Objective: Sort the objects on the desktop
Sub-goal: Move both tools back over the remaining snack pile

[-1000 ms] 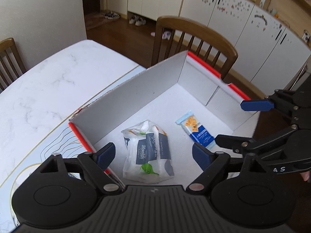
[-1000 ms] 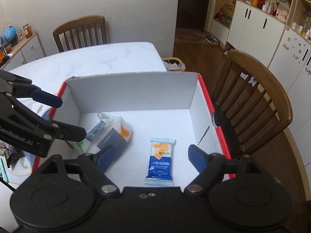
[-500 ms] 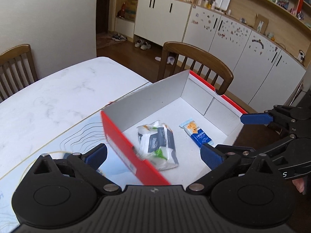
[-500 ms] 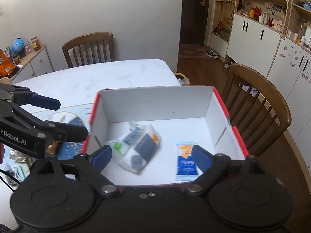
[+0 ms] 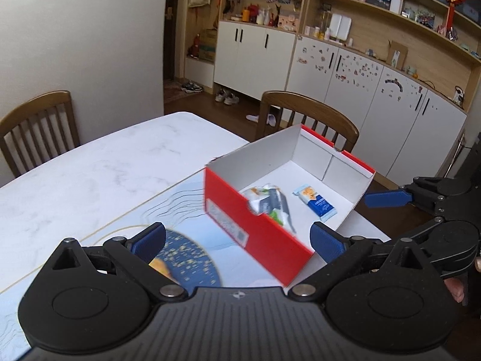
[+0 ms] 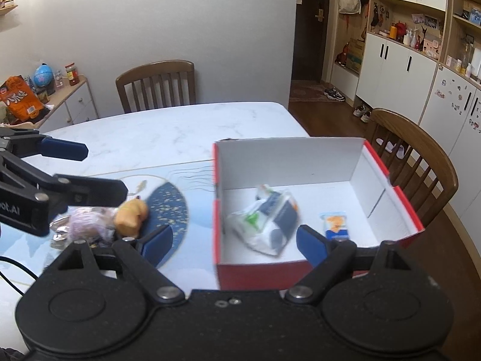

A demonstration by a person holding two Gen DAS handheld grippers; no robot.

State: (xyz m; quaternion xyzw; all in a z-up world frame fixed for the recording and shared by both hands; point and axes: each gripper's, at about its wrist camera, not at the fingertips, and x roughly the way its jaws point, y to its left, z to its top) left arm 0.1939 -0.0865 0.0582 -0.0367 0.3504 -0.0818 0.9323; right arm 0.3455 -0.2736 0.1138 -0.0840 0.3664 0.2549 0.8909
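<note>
Box (image 6: 300, 165): red outside, white inside, open at the top; it sits on the surface at its right-hand end, partly on the printed mat, with its far right corner near a wooden chair.
Wipes pack (image 6: 264, 219): soft white and dark blue packet lying in the box's left half, blurred in both views.
Snack bar (image 5: 315, 203): small blue and white wrapper with an orange print, flat on the box floor at about 3 o'clock from the wipes pack, apart from it.
Loose items (image 6: 90, 222): outside the box at its 9 o'clock, a yellow-orange toy (image 6: 132, 216) touches a pale purple crinkled packet on the mat; the left gripper's fingers partly hide them, so I cannot tell what else is in the pile.
Mat (image 5: 186, 210): pale blue, with a dark blue speckled circle and thin wavy lines, under the box's near-left corner.
Left hand-held gripper (image 5: 237, 237): jaws spread wide, nothing between the blue pads; the box's red near wall shows in the gap beyond them.
Right hand-held gripper (image 6: 234, 237): jaws apart and empty, the box's near-left corner and the wipes pack seen past them.
Surface (image 5: 90, 165): white marble-look top, bare at 11 o'clock from the box.
Chairs: one (image 6: 156, 85) at the far end, another (image 5: 309, 114) at the box's 1 o'clock.
Background: white cupboards (image 5: 360, 84) and wooden shelves along the wall.
</note>
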